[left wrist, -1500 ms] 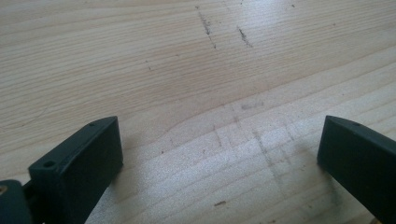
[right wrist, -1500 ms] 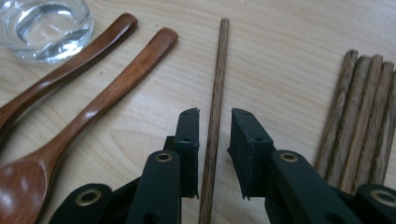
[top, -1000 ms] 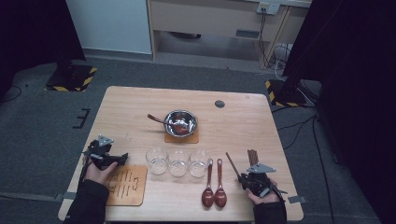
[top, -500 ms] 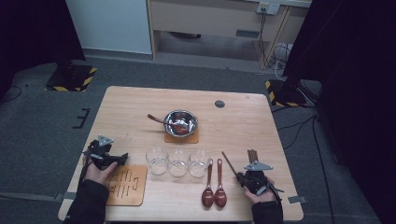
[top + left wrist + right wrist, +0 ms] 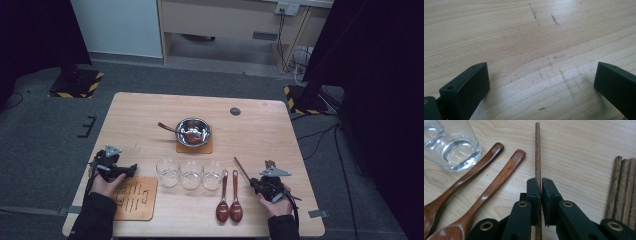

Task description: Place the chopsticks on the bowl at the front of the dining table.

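Clamping a single chopstick [image 5: 538,150] with my right gripper [image 5: 541,185]; jaws are pressed together on it, stick runs straight out ahead between them. In the high view the right gripper [image 5: 264,184] sits near the table's [image 5: 300,150] right front corner, chopstick [image 5: 242,169] angling forward and left from it, just right of the spoons.

Remaining chopsticks [image 5: 624,192] lie bundled on the wood just to the right of the jaws, apart from the held one. Two wooden spoons [image 5: 486,192] lie side by side to the left, handles pointing away from me, bowls [image 5: 229,211] at the front edge. A glass [image 5: 451,145] stands past the spoon handles; it's the rightmost of three glasses [image 5: 191,173] in a row mid-table.

Left gripper [image 5: 541,82] has jaws wide apart, nothing between them, bare tabletop underneath. High view puts the left gripper [image 5: 114,167] at the left front, just behind a wooden board [image 5: 137,200].

Metal bowl [image 5: 193,131] with a spoon [image 5: 170,128] in it sits on a coaster [image 5: 194,147] behind the glasses.
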Demonstrator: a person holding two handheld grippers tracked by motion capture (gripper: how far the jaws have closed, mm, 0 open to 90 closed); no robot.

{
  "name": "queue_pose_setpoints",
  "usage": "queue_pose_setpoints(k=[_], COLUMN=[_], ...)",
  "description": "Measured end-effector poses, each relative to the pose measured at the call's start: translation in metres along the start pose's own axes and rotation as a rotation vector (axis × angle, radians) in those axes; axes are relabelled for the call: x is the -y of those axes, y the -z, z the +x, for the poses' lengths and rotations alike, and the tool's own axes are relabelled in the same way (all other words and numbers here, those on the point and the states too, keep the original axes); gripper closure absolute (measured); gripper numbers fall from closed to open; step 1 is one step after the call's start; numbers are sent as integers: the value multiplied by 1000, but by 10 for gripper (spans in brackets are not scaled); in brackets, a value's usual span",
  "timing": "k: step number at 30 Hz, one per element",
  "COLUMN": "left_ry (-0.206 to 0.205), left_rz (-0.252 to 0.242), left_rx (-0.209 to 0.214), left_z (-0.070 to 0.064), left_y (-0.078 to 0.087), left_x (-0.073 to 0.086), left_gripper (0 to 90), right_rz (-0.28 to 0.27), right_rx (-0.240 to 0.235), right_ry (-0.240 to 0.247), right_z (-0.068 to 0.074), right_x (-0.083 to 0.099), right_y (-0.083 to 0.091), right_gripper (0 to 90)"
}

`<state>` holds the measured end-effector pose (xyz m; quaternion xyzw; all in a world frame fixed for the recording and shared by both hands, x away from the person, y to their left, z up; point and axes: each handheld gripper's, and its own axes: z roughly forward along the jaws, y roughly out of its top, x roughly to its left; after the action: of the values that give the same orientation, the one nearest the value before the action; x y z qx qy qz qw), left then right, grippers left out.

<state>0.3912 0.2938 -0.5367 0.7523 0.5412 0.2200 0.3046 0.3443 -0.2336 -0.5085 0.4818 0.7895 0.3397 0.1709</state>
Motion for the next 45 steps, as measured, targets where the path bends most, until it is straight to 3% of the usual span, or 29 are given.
queue_pose_setpoints(k=[30, 45], left_ry=[0, 0], left_rz=[0, 0], left_rx=[0, 0], left_z=[0, 0], left_y=[0, 0], left_x=[0, 0], left_gripper=[0, 0], right_rz=[-167, -228], right_rx=[1, 2], right_ry=[-54, -70], right_z=[-5, -7], right_x=[-46, -67], right_y=[22, 24], right_gripper=[852, 852])
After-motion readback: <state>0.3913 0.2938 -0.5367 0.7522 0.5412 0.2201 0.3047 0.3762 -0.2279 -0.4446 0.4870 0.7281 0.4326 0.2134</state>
